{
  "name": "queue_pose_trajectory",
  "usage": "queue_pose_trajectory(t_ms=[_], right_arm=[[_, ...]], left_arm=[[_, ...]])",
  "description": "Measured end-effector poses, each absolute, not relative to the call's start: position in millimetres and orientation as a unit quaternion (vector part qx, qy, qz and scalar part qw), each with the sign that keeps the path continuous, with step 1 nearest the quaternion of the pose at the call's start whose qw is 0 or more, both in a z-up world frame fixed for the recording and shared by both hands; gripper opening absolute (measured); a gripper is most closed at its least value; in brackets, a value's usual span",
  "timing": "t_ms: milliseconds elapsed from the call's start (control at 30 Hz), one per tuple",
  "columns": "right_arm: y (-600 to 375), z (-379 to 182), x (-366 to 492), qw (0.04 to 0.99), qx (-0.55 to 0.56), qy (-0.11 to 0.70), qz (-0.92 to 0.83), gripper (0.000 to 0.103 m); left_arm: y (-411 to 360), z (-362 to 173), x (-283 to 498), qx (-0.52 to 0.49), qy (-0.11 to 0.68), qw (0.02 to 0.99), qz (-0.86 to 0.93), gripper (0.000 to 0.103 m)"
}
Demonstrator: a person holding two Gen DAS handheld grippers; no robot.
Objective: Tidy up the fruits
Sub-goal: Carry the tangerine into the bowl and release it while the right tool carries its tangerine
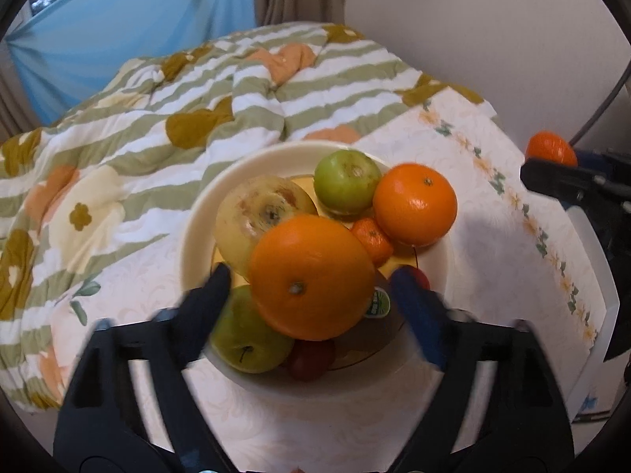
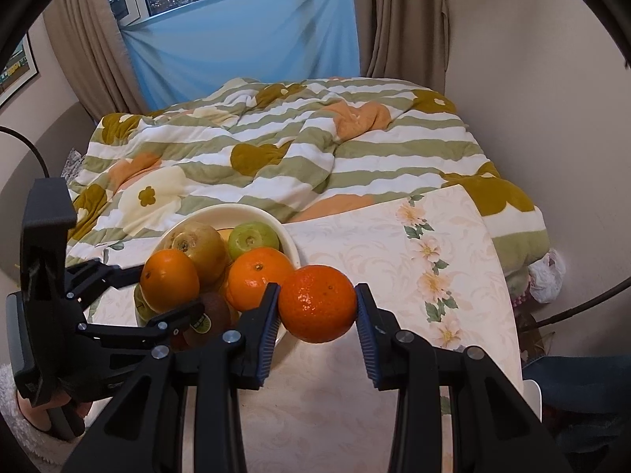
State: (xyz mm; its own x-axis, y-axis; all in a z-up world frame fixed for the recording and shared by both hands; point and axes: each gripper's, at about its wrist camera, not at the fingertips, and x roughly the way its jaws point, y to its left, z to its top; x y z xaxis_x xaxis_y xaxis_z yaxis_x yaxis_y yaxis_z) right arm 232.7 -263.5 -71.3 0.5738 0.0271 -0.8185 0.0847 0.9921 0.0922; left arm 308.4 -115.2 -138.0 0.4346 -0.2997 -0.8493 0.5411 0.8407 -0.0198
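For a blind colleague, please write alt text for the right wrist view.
The right tongs grip a mandarin above a floral-cloth table. To the left, the open left tongs flank a large orange atop a cream bowl of fruit. Behind lies a striped quilt.

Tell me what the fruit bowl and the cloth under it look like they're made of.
Bowl: cream, smooth, faintly glossy rim, likely ceramic or hard plastic; cannot tell which. Cloth: pale woven-looking fabric with floral print and embossed pattern, matte, lying flat, possibly a coated tablecloth.
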Motion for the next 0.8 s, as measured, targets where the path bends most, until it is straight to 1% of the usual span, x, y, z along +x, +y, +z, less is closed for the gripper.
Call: queue_pose_trajectory(t_ms=[33, 333, 600, 800], right_arm=[[-263.7, -71.4, 233.0, 0.885, 0.060, 0.461, -0.016, 0.034], [-260.8, -67.1, 229.8, 0.888, 0.060, 0.457, -0.002, 0.034], [-241.1, -58.0, 241.4, 0.891, 0.056, 0.449, 0.044, 0.034], [-219.8, -63.4, 259.2, 0.888, 0.044, 0.451, 0.081, 0.034]], left_arm=[[-113.6, -135.5, 307.8, 0.124, 0.465, 0.839, -0.252, 0.101], [-95.2, -120.4, 297.9, 0.108, 0.459, 0.850, -0.236, 0.101], [-48.6, -101.5, 292.8, 0.060, 0.470, 0.859, -0.192, 0.101], [-10.4, -97.3, 289.3, 0.040, 0.479, 0.864, -0.148, 0.103]])
